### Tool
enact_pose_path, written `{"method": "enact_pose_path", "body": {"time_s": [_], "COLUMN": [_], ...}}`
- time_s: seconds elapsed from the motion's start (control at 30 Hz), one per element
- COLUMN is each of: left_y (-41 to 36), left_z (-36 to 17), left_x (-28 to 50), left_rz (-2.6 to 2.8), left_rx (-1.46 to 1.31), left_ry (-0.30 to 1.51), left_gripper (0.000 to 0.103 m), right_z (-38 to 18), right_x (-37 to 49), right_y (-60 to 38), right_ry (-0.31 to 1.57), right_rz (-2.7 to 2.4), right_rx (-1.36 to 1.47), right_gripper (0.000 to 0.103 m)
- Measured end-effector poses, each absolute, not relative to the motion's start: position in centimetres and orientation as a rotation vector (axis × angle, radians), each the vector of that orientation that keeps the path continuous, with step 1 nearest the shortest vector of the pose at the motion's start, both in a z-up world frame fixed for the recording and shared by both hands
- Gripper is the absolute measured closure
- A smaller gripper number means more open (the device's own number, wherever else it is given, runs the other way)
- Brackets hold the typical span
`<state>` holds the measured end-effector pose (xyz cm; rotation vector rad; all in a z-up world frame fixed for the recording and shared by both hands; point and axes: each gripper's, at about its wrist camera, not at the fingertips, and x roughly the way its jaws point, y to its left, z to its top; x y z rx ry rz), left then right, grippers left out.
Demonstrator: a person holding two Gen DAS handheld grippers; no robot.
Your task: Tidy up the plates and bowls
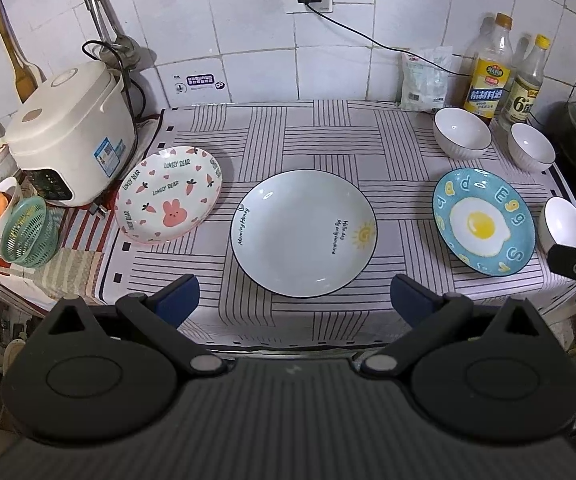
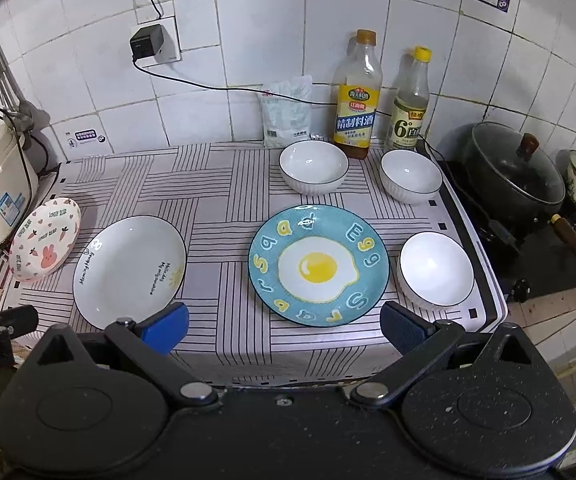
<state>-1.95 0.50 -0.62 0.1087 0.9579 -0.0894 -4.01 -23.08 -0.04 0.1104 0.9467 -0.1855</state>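
Observation:
Three plates lie in a row on the striped cloth: a pink rabbit plate tilted against the cooker at left, a white sun plate in the middle, a blue fried-egg plate at right. Three white bowls sit on the right: two at the back, one near the front. My left gripper hangs open just in front of the white plate. My right gripper hangs open in front of the blue plate. Both hold nothing.
A rice cooker stands at the left, a green basket beside it. Two bottles and a white bag line the tiled wall. A black lidded pot sits on the stove to the right. A cord runs from the wall plug.

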Motion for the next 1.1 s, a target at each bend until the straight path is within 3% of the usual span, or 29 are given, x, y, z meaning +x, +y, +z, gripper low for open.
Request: {"method": "enact_pose_path", "body": {"time_s": [1.1], "left_y": [-0.4], "left_z": [-0.5], "left_x": [-2.5], "left_rz": [-0.104], "left_rx": [0.121], "left_ry": [0.956], "left_gripper": [0.000], "right_z": [-0.1], "right_x": [-4.6], "right_y": [-24.6], "right_ry": [0.940], "right_rz": [-0.238], "right_rx": [0.078], "right_gripper": [0.000]}}
